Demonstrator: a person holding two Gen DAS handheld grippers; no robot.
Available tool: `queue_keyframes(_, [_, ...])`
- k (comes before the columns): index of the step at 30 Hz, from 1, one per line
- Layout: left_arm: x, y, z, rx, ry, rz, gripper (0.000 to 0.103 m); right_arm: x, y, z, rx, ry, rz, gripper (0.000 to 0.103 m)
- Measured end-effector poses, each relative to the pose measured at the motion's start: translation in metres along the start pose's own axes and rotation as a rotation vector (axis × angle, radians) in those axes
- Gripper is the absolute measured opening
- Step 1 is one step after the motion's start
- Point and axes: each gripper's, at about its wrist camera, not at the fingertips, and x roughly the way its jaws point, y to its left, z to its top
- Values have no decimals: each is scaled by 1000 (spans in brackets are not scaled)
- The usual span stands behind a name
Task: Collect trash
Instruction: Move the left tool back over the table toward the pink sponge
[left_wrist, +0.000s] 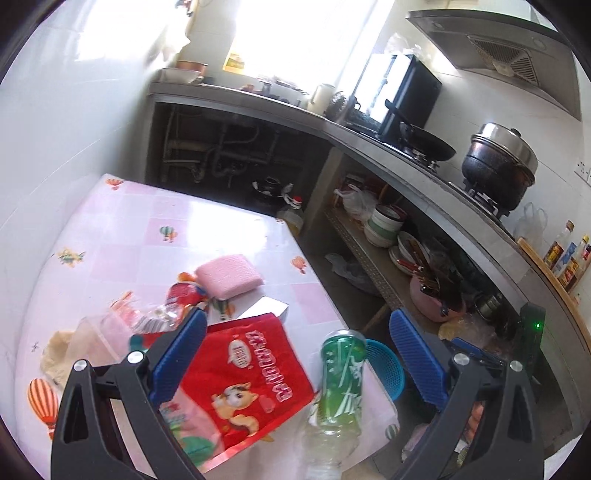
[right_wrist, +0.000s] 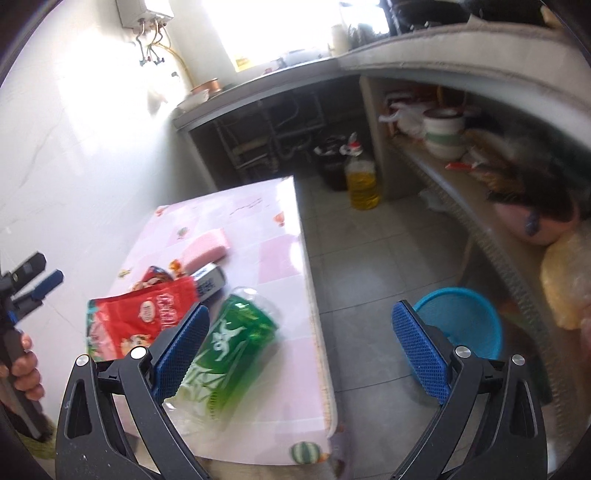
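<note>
- Left gripper (left_wrist: 295, 354) is spread wide and holds nothing; it hangs over the near part of the table (left_wrist: 122, 225)
- Right gripper (right_wrist: 301, 347) is also wide apart and empty, above the table's right edge, with one finger over the bottle (right_wrist: 229, 354) and the other over the floor
- The bottle, with a green label, lies on its side near the table's right edge, just beside the red bag (left_wrist: 251, 373)
- The red bag lies flat on the table, its far corner touching a small white box (left_wrist: 264, 308)
- A pink sponge (left_wrist: 229, 275) sits farther back, near a crumpled wrapper (left_wrist: 181, 295)
- More clear and pale wrappers (left_wrist: 92, 336) lie at the table's left side, partly hidden by the left finger
- A blue basket (right_wrist: 461, 321) stands on the floor right of the table, below the shelf
- In the right wrist view a hand (right_wrist: 24, 365) grips the left tool's handle at the far left edge
</note>
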Motion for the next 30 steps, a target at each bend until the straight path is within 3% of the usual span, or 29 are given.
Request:
queue_keyframes(6, [-17, 26, -21, -11, -19, 64, 97, 23, 20, 5, 35, 88, 138, 93])
queue_keyframes(19, [-42, 68, -69, -30, -13, 186, 97, 47, 47, 6, -9, 170, 144, 91])
queue_keyframes(30, [-41, 112, -69, -149, -18, 233, 97, 60, 78, 41, -88, 172, 146, 91])
